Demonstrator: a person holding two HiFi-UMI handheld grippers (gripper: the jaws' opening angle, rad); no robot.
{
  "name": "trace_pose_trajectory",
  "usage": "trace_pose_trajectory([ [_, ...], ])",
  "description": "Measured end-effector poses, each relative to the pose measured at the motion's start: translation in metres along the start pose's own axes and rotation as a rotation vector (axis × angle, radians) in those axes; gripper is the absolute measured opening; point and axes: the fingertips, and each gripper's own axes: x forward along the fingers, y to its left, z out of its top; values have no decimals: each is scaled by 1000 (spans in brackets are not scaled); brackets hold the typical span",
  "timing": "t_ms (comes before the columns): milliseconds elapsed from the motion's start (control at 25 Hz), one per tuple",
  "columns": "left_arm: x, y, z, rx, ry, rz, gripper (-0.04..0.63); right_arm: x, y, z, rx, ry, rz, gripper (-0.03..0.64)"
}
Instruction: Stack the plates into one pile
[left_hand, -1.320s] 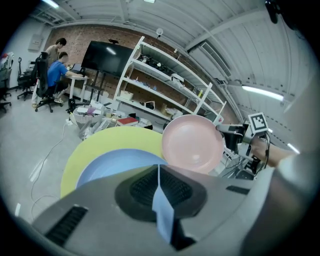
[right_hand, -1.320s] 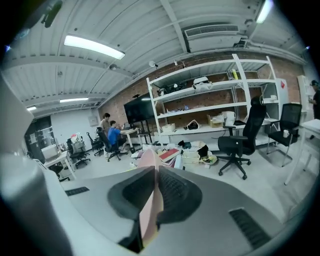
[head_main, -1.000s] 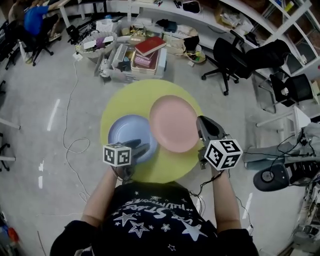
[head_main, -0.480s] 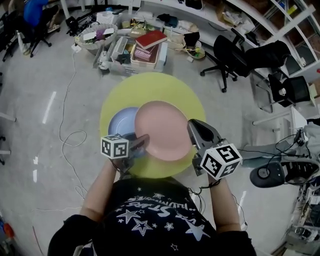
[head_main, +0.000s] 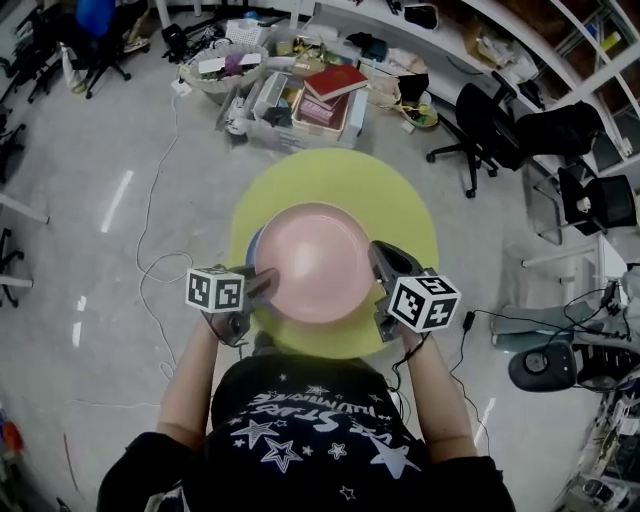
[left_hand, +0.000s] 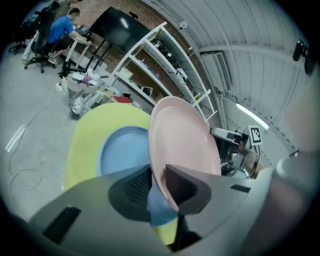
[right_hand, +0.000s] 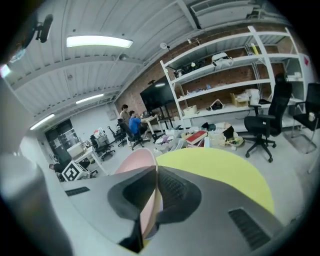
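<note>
A pink plate (head_main: 315, 262) hangs tilted over a blue plate (head_main: 252, 249) on the round yellow table (head_main: 400, 210), hiding most of the blue one. My right gripper (head_main: 378, 262) is shut on the pink plate's right rim; in the right gripper view the rim (right_hand: 135, 162) runs between the jaws of that gripper (right_hand: 156, 172). My left gripper (head_main: 265, 283) is at the left rims. Its jaws have just been closing. In the left gripper view the pink plate (left_hand: 182, 140) slants between them above the blue plate (left_hand: 122, 150), with a gap still showing.
Beyond the table lie a crate of books (head_main: 325, 105), a basket (head_main: 225, 65) and loose cables (head_main: 150, 270) on the floor. Office chairs (head_main: 480, 120) stand at the right. Shelving (right_hand: 225, 50) lines the far wall.
The right gripper has carried the pink plate left, from beside the blue plate to over it. The left gripper's jaws have narrowed around the plates' left rims.
</note>
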Motion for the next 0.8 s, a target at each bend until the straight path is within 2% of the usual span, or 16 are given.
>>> trace_pose_trajectory([
  [240, -19, 33, -3, -6, 64, 87, 87, 42, -5, -45, 60, 92, -32, 23],
  [360, -19, 45, -5, 17, 111, 123, 87, 56, -11, -67, 82, 133, -64, 23],
  [560, -11, 58, -4, 123, 190, 197, 87, 73, -26, -95, 83, 181, -132, 23],
  [800, -8, 61, 1, 245, 222, 275, 92, 80, -36, -114, 103, 206, -180, 23],
])
